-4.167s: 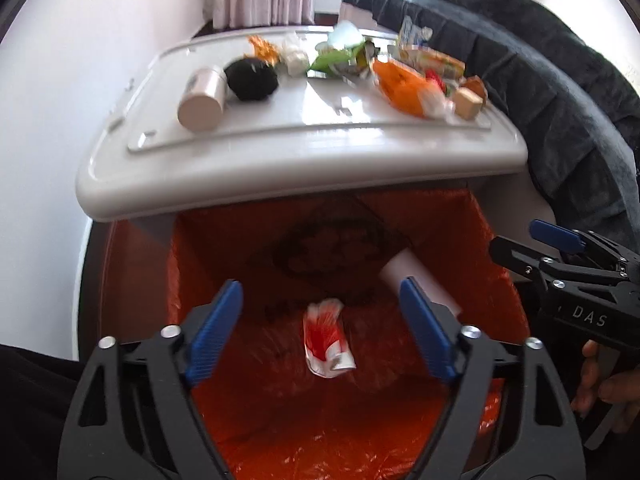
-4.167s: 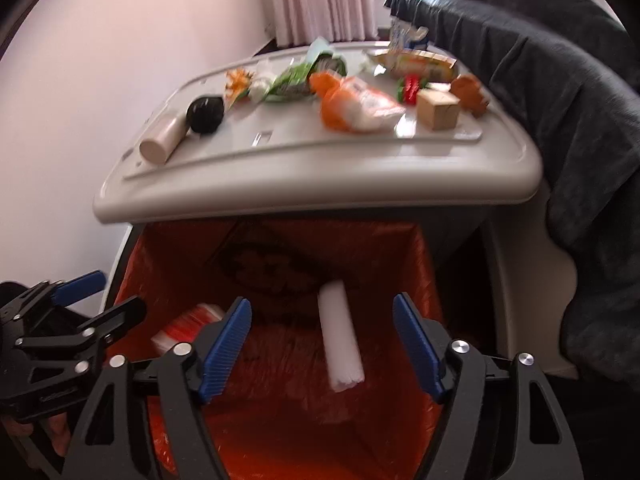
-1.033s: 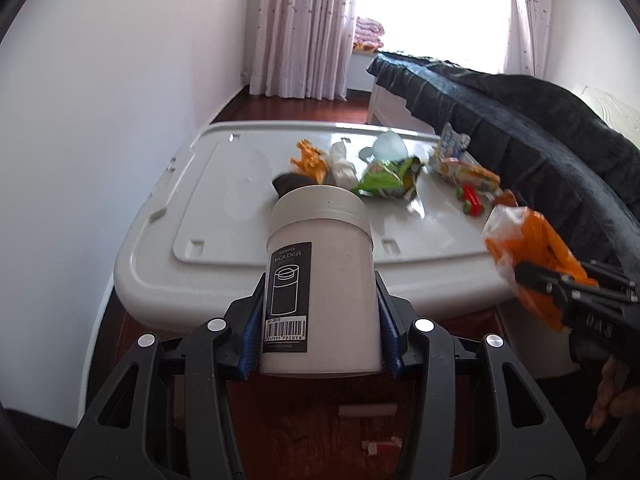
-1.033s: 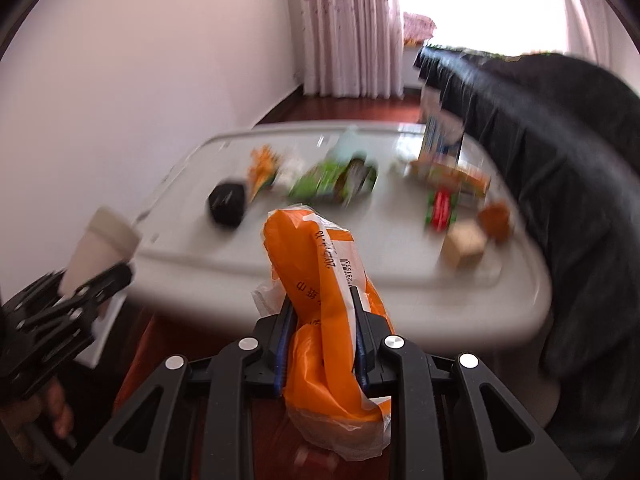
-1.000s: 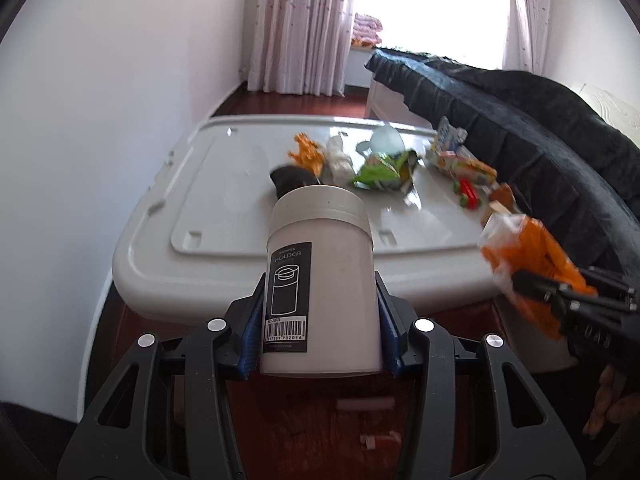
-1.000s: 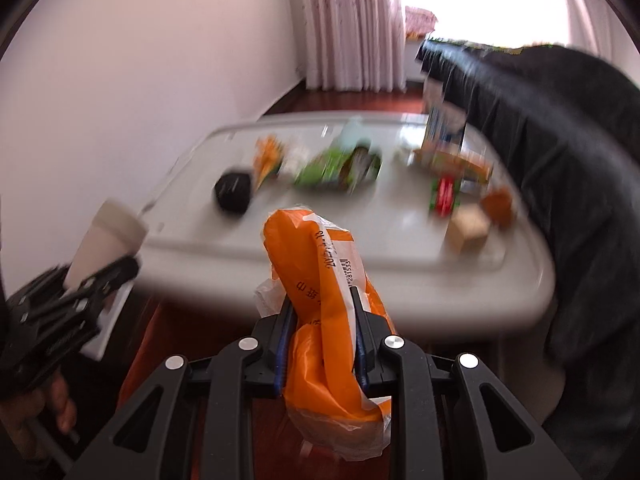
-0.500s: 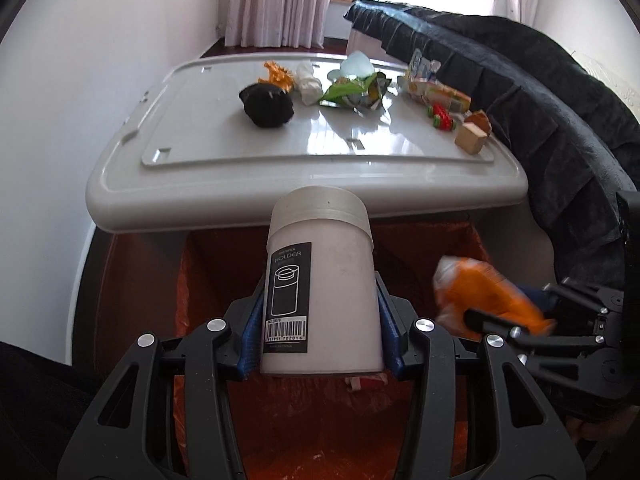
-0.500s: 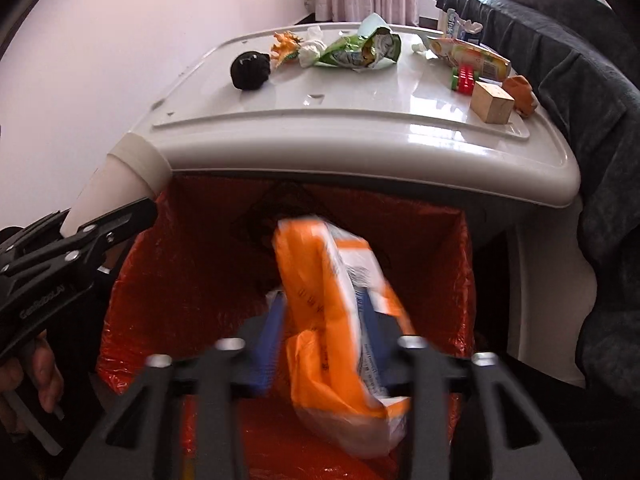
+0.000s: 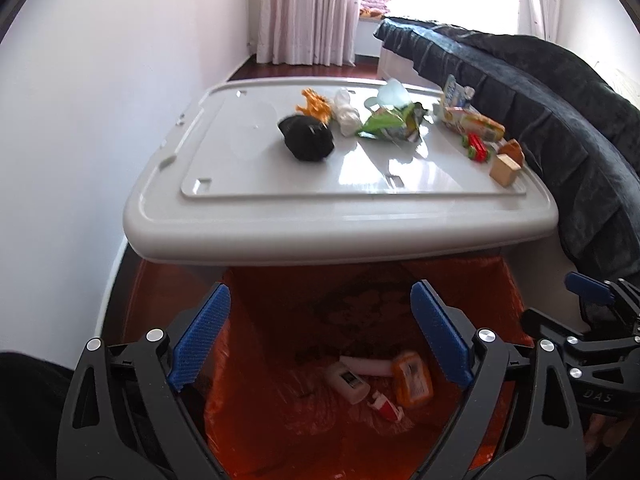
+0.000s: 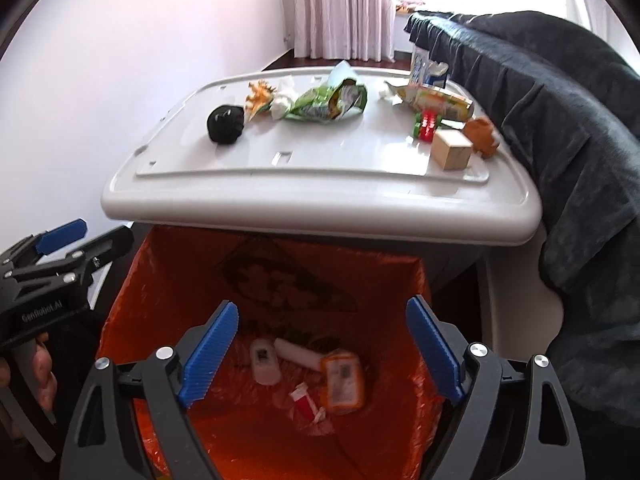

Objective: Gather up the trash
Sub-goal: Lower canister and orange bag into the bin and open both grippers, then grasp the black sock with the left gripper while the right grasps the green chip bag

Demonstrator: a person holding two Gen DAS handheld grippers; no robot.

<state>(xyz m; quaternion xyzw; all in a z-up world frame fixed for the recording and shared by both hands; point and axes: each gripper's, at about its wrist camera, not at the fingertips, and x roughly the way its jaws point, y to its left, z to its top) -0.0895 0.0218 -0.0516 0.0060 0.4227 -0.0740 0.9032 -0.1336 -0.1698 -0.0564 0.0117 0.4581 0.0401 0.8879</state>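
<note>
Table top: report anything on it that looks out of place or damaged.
The green snack bag lies torn open and crumpled near the middle of the table. A wooden block sits among the wrappers near the right edge, which looks odd for trash. Nothing has spilled over the edge.

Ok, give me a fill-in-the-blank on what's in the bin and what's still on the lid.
1. Both the left claw and the right claw are ____ and hold nothing.
2. The bin liner is ____ in colour.
3. The white cup lies ____ the bin, beside the orange packet.
4. The wooden block rests on the grey lid near its ____ edge.

Missing words: open; orange; inside; right
</note>
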